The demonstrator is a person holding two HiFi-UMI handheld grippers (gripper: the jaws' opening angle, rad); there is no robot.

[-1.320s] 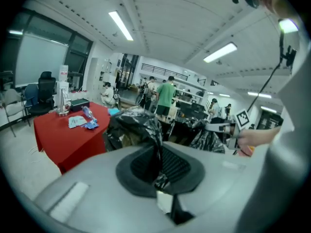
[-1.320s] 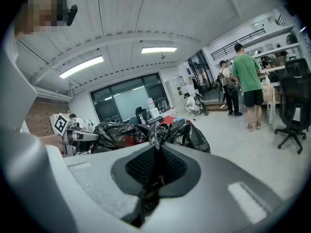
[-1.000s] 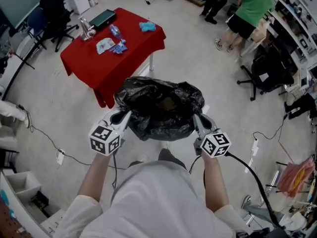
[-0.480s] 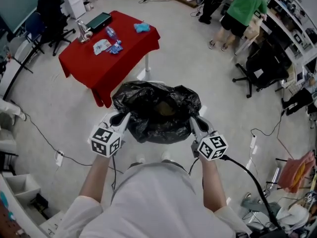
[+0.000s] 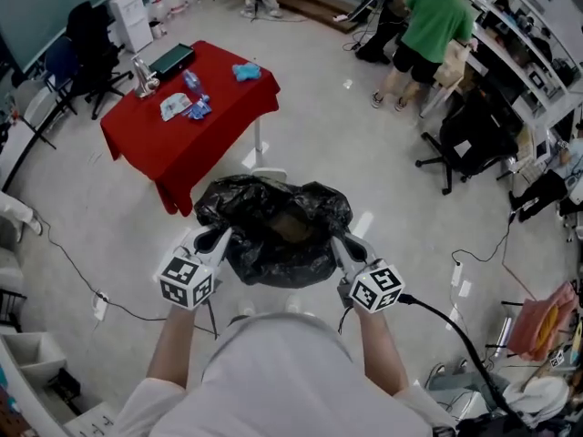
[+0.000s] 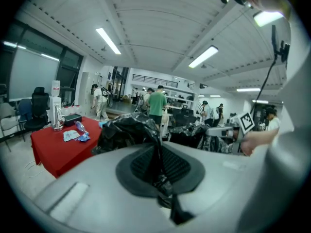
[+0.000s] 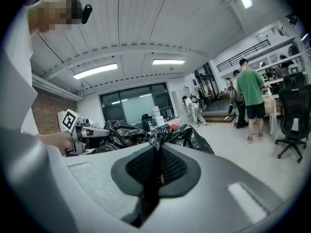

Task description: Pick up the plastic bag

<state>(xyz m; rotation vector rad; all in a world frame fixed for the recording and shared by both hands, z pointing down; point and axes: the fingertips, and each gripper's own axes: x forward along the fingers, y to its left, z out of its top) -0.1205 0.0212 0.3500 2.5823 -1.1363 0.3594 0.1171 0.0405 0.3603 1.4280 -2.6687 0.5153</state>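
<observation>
A black plastic bag hangs in the air between my two grippers, mouth open upward, clear of the floor. My left gripper is shut on the bag's left rim, where a strip of the black film is pinched between the dark pads. On the other side my right gripper is shut on the right rim, and the film runs down between its pads. Each gripper view shows the other gripper across the bag: the right one and the left one.
A table with a red cloth stands beyond the bag, with bottles and small items on it. A person in a green shirt stands at the far right by desks and black office chairs. Cables trail over the floor.
The bag and both grippers have shifted slightly left and lower in the head view, and the red table sits further left. Both grips are unchanged.
</observation>
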